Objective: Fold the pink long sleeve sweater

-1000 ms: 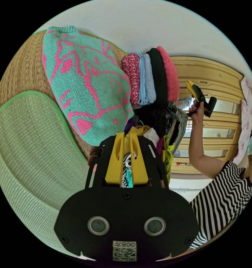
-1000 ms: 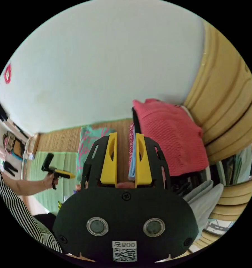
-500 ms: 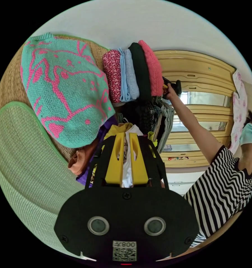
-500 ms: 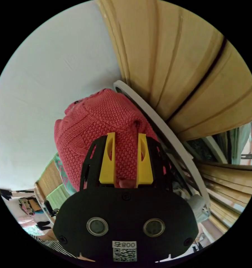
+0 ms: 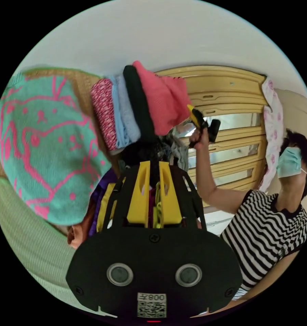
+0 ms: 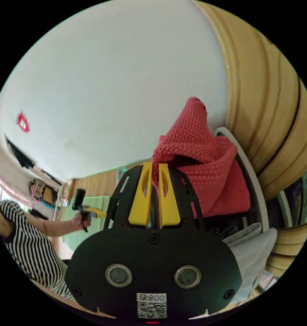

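Note:
The pink knitted sweater (image 5: 160,98) lies folded on one end of a stack of folded clothes, with one edge pulled away from the stack. My right gripper (image 5: 193,114), held in a hand, grips that edge. In the right gripper view my right gripper (image 6: 155,167) is shut on a raised fold of the pink sweater (image 6: 201,163). My left gripper (image 5: 154,166) has its jaws close together with nothing held, in front of a loose heap of clothes. A hand also holds the left gripper (image 6: 92,213) far off in the right gripper view.
The stack holds a red patterned piece (image 5: 104,112), a light blue one (image 5: 126,115) and a black one (image 5: 136,102). A teal sweater with pink lines (image 5: 41,146) lies on a woven mat (image 5: 17,231). A wooden cabinet (image 5: 228,88) stands behind. A person in a striped top (image 5: 265,231) is close.
My right gripper, open against the pink sweater half a second ago, has shut on its edge and pulled it off the stack. The left gripper view has shifted.

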